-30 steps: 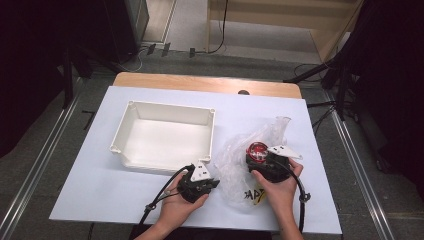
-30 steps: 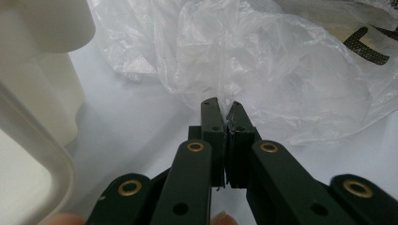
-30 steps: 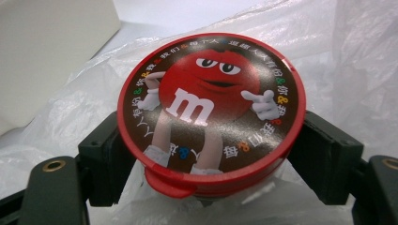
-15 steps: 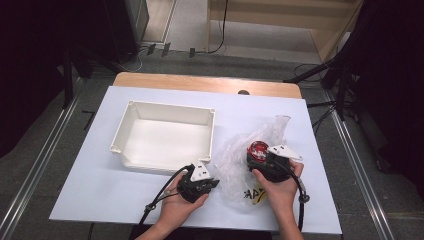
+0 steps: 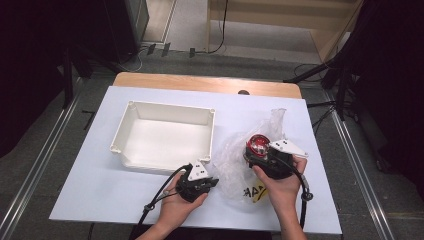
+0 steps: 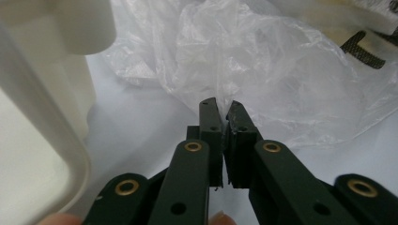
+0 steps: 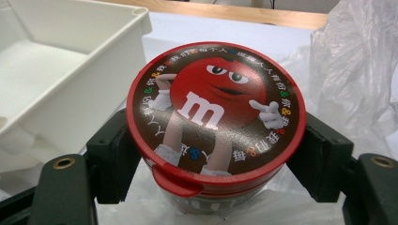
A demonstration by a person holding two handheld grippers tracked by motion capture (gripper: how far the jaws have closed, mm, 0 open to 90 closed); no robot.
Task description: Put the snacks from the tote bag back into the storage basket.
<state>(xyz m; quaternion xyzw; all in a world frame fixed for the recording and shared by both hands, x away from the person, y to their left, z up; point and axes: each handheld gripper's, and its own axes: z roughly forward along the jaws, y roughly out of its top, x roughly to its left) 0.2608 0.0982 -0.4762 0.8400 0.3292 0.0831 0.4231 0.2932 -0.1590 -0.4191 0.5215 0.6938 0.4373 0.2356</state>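
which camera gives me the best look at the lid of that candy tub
The right gripper view: the M&M's candy tub fills the frame, its red-rimmed lid and printed character sharp, clamped in the right gripper. The high view shows a small red disc.

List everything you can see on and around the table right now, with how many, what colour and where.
Tray: one, white, empty, left half of the table.
Plastic bag: one, clear, crumpled, with a yellow patch near the front edge, right of the tray.
Candy tub: one, red lid with a cartoon figure, above the bag.
Table: one, white top, wooden strip at the far edge.
Left gripper: black, jaws pinched on a fold of the bag.
Right gripper: black, jaws clamped on the tub's sides.
Hands: two, one on each gripper.
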